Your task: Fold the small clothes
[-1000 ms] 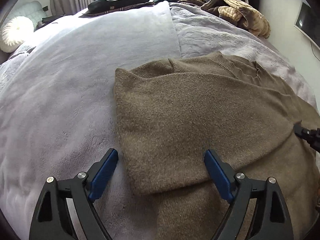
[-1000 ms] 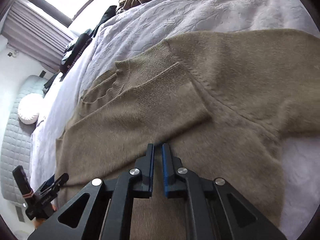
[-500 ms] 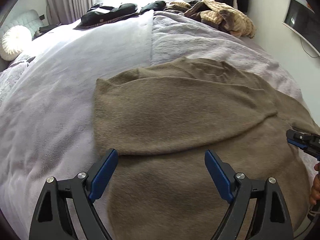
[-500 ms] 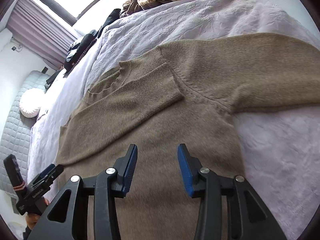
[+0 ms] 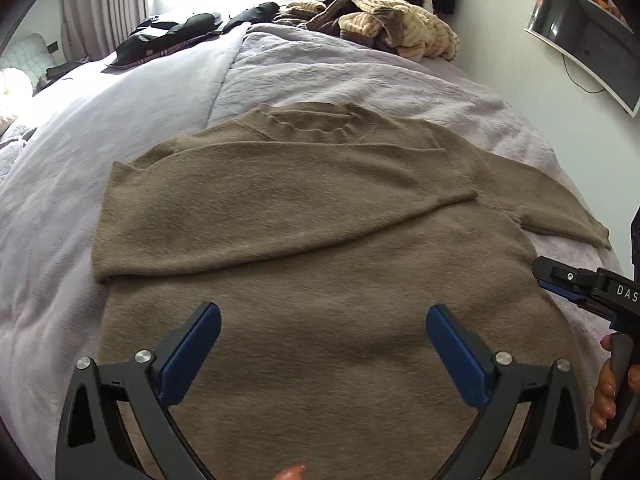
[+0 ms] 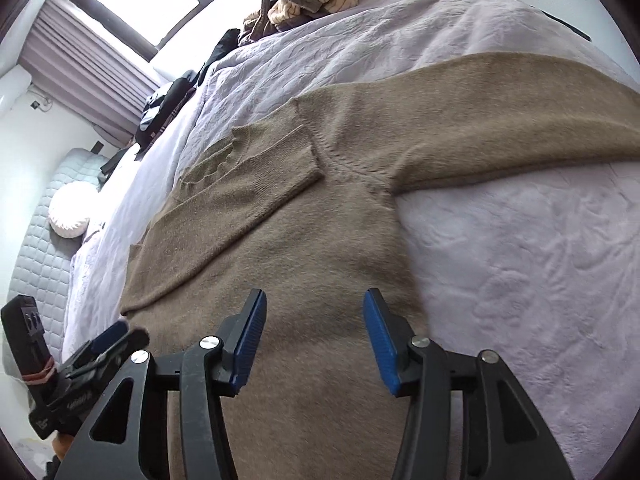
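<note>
A brown knit sweater (image 5: 312, 248) lies flat on the lilac bed, neckline at the far side. One sleeve (image 5: 280, 196) is folded across the chest; the other sleeve (image 6: 480, 120) stretches out to the right. My left gripper (image 5: 323, 314) hovers over the sweater's lower body, its jaws opening wide with nothing between them. My right gripper (image 6: 314, 300) hangs over the lower right part of the sweater (image 6: 320, 240), its jaws opening and empty. Each gripper shows at the edge of the other's view: the right gripper (image 5: 576, 292) and the left gripper (image 6: 100, 344).
The lilac bed cover (image 5: 360, 76) spreads all round the sweater. A heap of striped and brown clothes (image 5: 384, 28) and dark garments (image 5: 172, 36) lie at the far end under the window. A screen (image 5: 588, 36) hangs on the right wall. A round white cushion (image 6: 68, 210) sits left.
The right gripper went from shut to open, letting go of the folded sleeve. Both grippers drew back toward the sweater's hem, so more of it shows. The left jaws spread wider.
</note>
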